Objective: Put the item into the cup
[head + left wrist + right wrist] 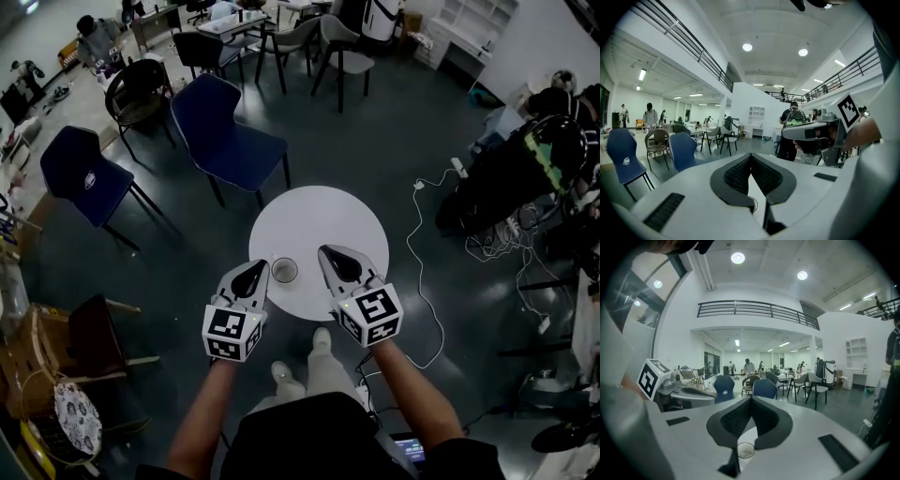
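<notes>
- Left gripper point(262, 266): the jaws are brought fully together, and nothing is seen between the pads in the left gripper view. It is held off the table's near-left rim, pointing almost level (judged a resting posture, not a reach).
- Right gripper point(324, 250): the jaws are likewise pressed tip to tip on nothing. It is held beside its partner over the near-right rim, so that the space between the two tools is left free.
- Cup point(284, 270): it is stood upright on the round white table point(319, 216), close to the near edge. It is framed between the two grippers from above and touched by neither. In the right gripper view it is seen just below the closed tips.
- Item: no loose object is found on the tabletop or in either grip. It is judged to lie inside the cup (the contents are too small to confirm).
- Stage: the placement is judged complete, with both tools kept empty and clear so that the cup is not knocked.
</notes>
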Demonstrator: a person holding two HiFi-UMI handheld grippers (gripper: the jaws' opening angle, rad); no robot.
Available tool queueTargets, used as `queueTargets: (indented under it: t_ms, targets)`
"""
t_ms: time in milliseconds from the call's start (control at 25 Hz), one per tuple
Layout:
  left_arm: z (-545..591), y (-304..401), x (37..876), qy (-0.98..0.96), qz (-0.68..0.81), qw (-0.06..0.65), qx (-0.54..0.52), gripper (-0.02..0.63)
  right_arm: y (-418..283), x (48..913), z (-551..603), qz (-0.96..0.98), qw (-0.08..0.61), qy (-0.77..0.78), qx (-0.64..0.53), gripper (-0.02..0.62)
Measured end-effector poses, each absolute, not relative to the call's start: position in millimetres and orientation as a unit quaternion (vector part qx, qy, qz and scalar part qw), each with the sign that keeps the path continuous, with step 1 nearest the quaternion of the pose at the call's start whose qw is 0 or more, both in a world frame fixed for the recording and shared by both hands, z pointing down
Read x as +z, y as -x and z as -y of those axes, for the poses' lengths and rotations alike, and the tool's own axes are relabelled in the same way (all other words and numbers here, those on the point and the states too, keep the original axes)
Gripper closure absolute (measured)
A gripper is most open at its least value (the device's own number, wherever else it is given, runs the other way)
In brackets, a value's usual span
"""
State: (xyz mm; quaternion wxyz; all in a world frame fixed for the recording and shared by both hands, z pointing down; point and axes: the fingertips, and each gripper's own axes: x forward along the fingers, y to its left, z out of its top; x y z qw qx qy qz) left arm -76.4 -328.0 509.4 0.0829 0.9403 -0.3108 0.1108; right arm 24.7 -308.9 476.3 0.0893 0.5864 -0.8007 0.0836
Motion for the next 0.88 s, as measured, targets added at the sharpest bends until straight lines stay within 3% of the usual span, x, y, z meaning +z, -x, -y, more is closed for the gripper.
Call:
queueTargets:
  t_ms: [400,880]
  targets:
    - [314,95,477,-0.95,0.287,0.071,0.1,0.591,5,455,301,0.798,0.075,-0.592,0.08,0.578]
    - [297,69,455,-0.95,0.293,0.054,0.089,0.591,-19,438,278,0.799,0.055,-0.594,0.072,0.578]
